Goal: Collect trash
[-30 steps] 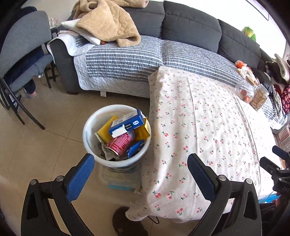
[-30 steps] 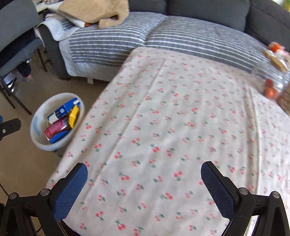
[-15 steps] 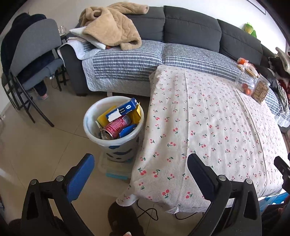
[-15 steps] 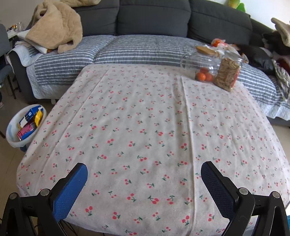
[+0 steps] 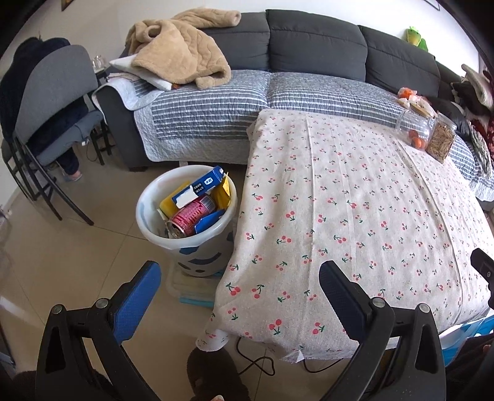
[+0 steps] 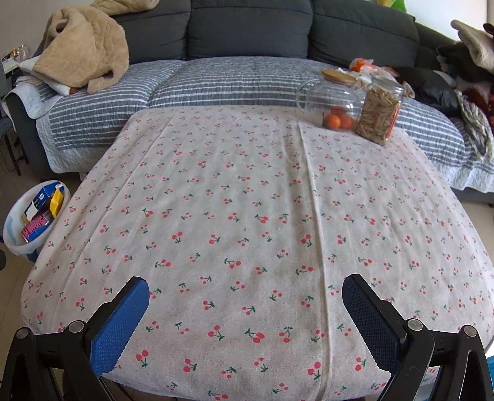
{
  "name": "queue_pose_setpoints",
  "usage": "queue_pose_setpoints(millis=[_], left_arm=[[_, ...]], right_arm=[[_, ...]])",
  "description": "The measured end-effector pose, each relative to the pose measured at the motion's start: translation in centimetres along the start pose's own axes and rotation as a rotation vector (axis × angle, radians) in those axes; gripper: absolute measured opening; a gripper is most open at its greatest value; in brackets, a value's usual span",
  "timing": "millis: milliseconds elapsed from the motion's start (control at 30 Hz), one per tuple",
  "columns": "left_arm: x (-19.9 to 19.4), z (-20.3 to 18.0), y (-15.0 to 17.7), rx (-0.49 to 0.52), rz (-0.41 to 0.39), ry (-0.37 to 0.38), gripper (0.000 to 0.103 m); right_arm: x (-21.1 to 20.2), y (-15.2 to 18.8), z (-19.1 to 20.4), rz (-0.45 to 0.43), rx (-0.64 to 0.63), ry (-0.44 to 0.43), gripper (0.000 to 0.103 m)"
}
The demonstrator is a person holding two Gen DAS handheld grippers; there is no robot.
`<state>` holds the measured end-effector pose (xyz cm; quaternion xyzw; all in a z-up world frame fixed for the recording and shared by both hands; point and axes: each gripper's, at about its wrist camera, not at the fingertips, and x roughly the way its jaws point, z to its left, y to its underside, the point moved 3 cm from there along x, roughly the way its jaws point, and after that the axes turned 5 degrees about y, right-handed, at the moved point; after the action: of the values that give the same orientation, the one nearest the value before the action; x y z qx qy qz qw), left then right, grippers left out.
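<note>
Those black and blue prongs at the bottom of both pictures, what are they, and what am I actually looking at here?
They are the two fingers of a hand-held gripper. A person carries one in each hand, and a fisheye camera on each looks forward along the fingers, so there is no robot arm.

One picture comes from the left gripper, the other from the right gripper. Both are open and hold nothing.

In front is a table under a cherry-print tablecloth. At its far right corner stand a glass jar with oranges and a jar of what looks like dry snacks.

On the floor to the left is a white trash bin already holding a blue box, a red can and yellow wrappers. Behind is a gray sofa.
</note>
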<state>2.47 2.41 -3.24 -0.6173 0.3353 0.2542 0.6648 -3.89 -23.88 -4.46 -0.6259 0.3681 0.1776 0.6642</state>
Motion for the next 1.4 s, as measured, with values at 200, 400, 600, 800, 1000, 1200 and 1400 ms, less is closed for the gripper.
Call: queue_pose_setpoints(millis=[200,400,600,800,1000,1200,1400], left_arm=[[-0.1,-0.1,-0.1,-0.004,-0.002,0.007,0.103],[-0.1,-0.5,-0.1,0.004,-0.004,0.011,0.103],[-0.1,-0.3,0.0,0.001,0.0,0.01,0.103],[-0.2,-0.1,-0.1,-0.002,-0.003,0.008,0.103],[-0.2,0.1,-0.1,-0.004,-0.008,0.002,0.103],[-0.2,0.4,-0.1,-0.013,-0.002,-0.009,0.103],[-0.2,0.2,-0.2,-0.004,-0.007,-0.016,0.103]], right_arm=[[0.2,0.1,-0.3,0.013,0.018,0.001,0.102],[0.4,0.2,-0.1,0.02,0.012,-0.002,0.102],[0.5,0.3,0.2,0.025,0.007,-0.006,0.102],[0.6,0.4,0.3,0.031,0.005,-0.007,0.102],[0.7,0.5,0.5,0.031,0.001,0.002,0.102],[0.7,0.3,0.6,0.017,0.003,0.004,0.102],[0.8,0.3,0.6,0.02,0.002,0.002,0.102]])
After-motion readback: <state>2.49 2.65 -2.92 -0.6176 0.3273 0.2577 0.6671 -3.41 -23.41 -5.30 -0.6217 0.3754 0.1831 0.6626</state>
